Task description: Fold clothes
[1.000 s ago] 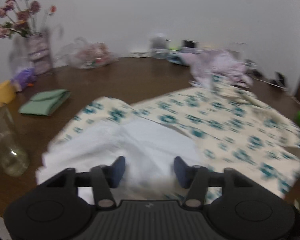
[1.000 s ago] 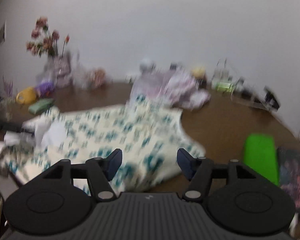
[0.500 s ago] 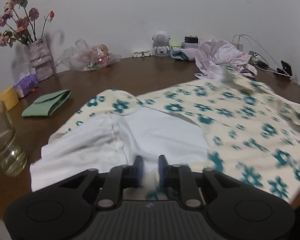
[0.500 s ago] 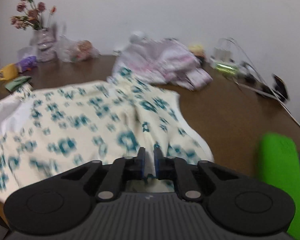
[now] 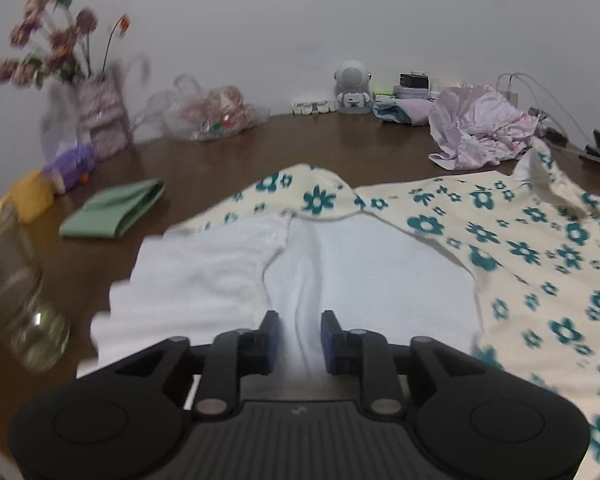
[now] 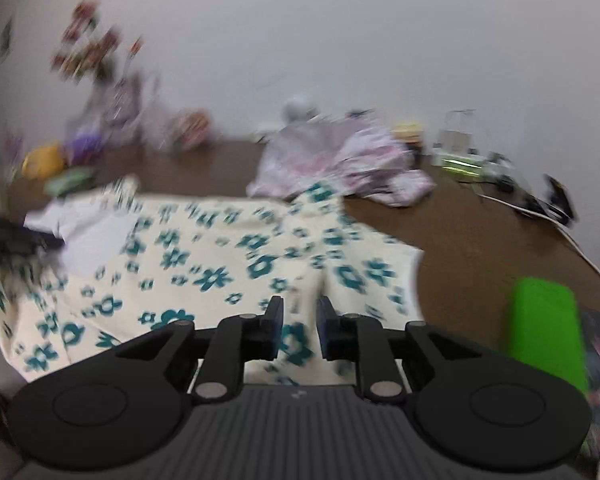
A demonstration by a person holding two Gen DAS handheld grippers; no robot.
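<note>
White wall backs a dark brown wooden table (image 5: pixel 340 152) that fills both wrist views. Spread across the near half of the table lies the cream garment with teal flowers (image 5: pixel 540 248), its white inner side (image 5: pixel 380 256) turned up at the left end, where a sleeve folds back. A crumpled pink garment (image 5: pixel 476 132) sits behind it, touching the far edge of the flowered cloth in the right wrist view. Left gripper (image 5: pixel 300 336) hovers low over the white inner side; its jaws are opening, and a raised ridge of white cloth stands between the blue pads (image 5: pixel 272 340) without being pressed. Right gripper (image 6: pixel 299 328) is at the opposite end of the same garment; its jaws are also opening, with a fold of flowered cloth between them, apparently loose, though blur hides the contact. Along the table's left side stand a vase of dried flowers (image 5: pixel 100 120), a clear plastic bag (image 5: pixel 216 114), a folded green cloth (image 5: pixel 116 212) and, nearest, a drinking glass (image 5: pixel 16 300) just beside the sleeve edge. A yellow object (image 5: pixel 30 196) and a purple toy (image 5: pixel 72 164) lie near the vase. A bright green block (image 6: pixel 544 332) rests just right of the garment's hem. Against the wall are a small white robot-shaped speaker (image 5: pixel 353 86), a power strip (image 5: pixel 314 107) and cables (image 5: pixel 540 92).
</note>
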